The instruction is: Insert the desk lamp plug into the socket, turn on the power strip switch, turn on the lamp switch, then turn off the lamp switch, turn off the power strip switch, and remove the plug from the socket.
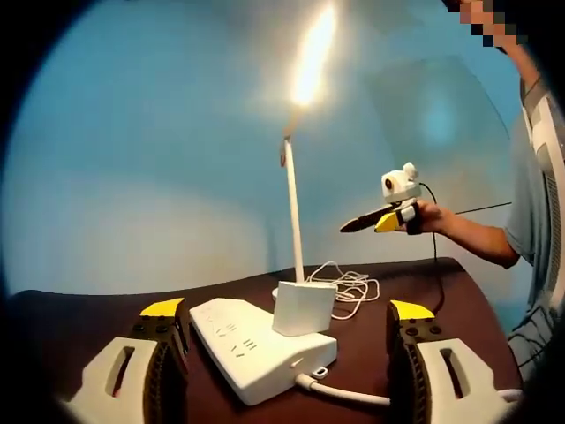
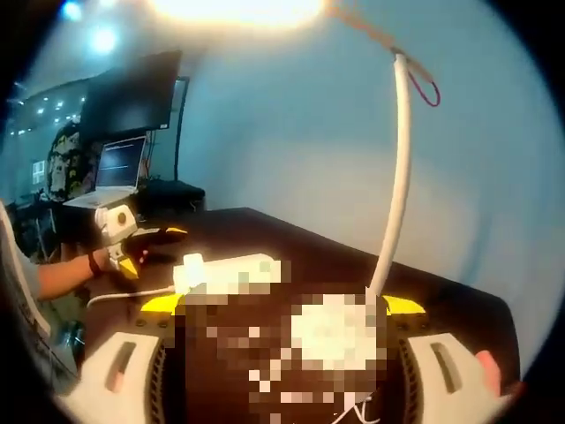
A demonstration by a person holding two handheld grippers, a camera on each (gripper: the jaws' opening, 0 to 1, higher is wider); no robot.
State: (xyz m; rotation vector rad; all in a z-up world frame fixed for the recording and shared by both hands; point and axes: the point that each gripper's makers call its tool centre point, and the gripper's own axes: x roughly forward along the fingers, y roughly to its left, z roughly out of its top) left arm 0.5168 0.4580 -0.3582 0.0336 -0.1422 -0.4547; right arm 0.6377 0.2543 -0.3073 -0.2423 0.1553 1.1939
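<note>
Both tools gape empty, left tool (image 1: 287, 331) astride the power strip (image 1: 256, 344), lamp (image 1: 296, 177) lit.

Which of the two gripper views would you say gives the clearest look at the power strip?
The left gripper view: the power strip lies close between that gripper's jaws, sockets visible. In the right gripper view it is farther off, overexposed and partly mosaicked.

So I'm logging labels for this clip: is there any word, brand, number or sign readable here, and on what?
None can be read.
Power strip: plain white, with no print that shows.
Lamp base: plain white, no mark.
Laptop screen: lit, but its content is too small and blurred to read.
Left tool and right tool: no lettering visible.
</note>
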